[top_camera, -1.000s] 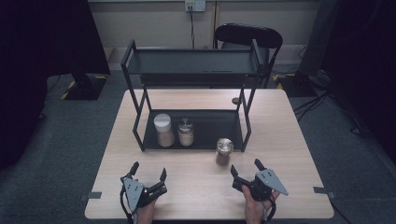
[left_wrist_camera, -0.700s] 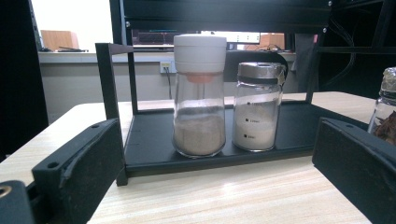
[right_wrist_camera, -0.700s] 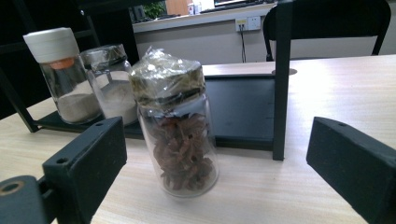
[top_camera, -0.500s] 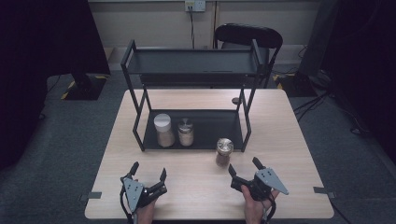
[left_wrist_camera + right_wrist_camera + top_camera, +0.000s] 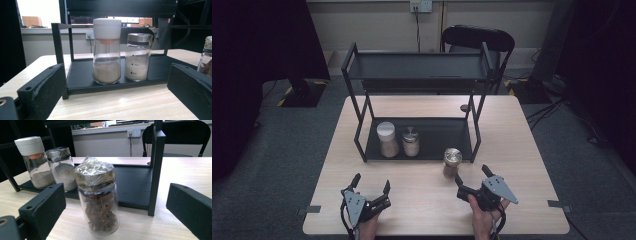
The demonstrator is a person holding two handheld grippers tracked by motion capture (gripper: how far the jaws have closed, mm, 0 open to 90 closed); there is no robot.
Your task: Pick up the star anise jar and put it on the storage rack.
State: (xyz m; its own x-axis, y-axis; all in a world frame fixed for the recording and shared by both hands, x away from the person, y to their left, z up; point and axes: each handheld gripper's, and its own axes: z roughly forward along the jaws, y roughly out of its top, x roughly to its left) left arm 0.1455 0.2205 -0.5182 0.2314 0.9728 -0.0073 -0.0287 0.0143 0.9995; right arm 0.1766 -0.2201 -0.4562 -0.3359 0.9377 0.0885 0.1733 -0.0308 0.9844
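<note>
A glass jar of brown star-shaped spice [image 5: 452, 162] [image 5: 98, 202] with a foil-wrapped lid stands on the table in front of the black rack's [image 5: 417, 70] right leg. On the rack's lower shelf stand a white-capped jar of tan powder [image 5: 387, 139] [image 5: 106, 52] and a steel-lidded jar of white powder [image 5: 411, 141] [image 5: 138, 57]. My right gripper [image 5: 472, 174] [image 5: 116, 202] sits just short of the spice jar. Its jaws have just been opening and touch nothing. My left gripper [image 5: 371, 181] [image 5: 116, 82] rests open at the front left and faces the two shelf jars.
The wooden table [image 5: 522, 150] has bare room on both sides of the rack and along the front. A small dark round thing [image 5: 464, 107] lies behind the rack. A black chair [image 5: 477, 37] stands beyond the far edge.
The right gripper's jaws look a little wider apart. Both hands stay about where they were, and the jars have not moved.
</note>
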